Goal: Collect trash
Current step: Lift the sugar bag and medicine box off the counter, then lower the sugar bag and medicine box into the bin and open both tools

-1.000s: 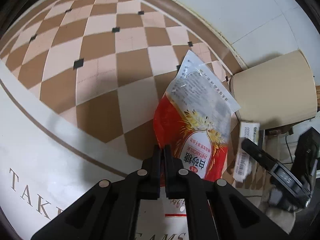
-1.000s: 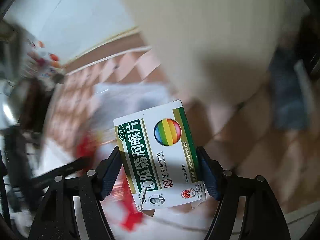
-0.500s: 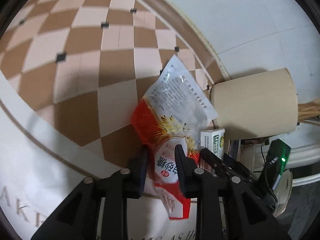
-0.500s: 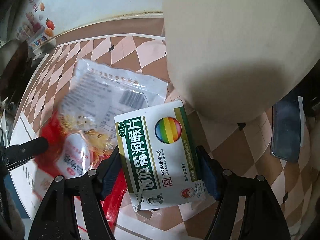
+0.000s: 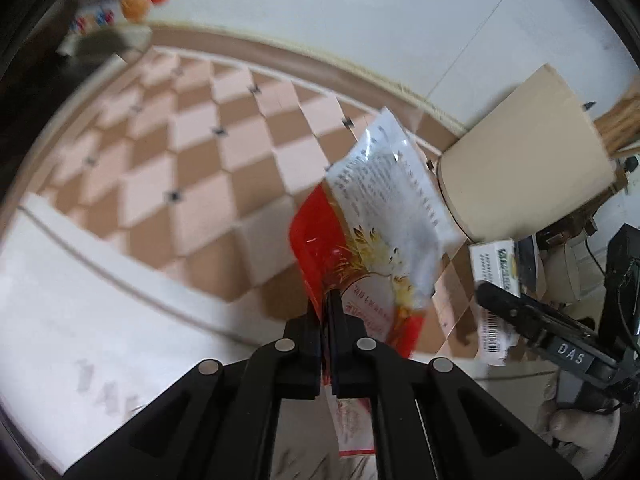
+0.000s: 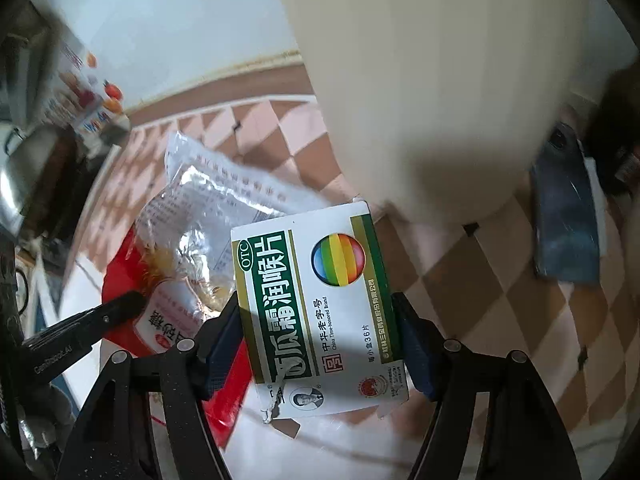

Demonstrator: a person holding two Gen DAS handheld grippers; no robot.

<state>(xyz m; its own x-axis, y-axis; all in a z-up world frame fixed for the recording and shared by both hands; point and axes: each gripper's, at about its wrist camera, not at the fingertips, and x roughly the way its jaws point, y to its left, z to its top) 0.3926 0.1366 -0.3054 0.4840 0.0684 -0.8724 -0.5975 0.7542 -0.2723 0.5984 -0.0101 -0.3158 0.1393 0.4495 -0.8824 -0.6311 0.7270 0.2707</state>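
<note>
My left gripper point(image 5: 328, 300) is shut on the lower edge of a red and clear plastic food bag point(image 5: 376, 224), held above the checkered floor. The bag also shows in the right wrist view point(image 6: 188, 216), with the left gripper's finger point(image 6: 100, 312) on it. My right gripper point(image 6: 320, 320) is shut on a white and green lozenge box point(image 6: 320, 304) with a rainbow circle. The box shows in the left wrist view point(image 5: 494, 276) at the right. A beige paper bin point(image 5: 524, 176) stands just beyond both items; it fills the top of the right wrist view point(image 6: 440, 80).
Brown and pink checkered floor tiles point(image 5: 180, 168) run to a white wall point(image 5: 320, 8). A white mat with lettering point(image 5: 80, 340) lies at the lower left. A dark blue flat object point(image 6: 568, 208) lies right of the bin. Clutter sits at the far left point(image 6: 48, 152).
My left gripper has shut again on the plastic bag after standing open half a second ago, and lifted it. The right gripper has kept hold of the box near the bin.
</note>
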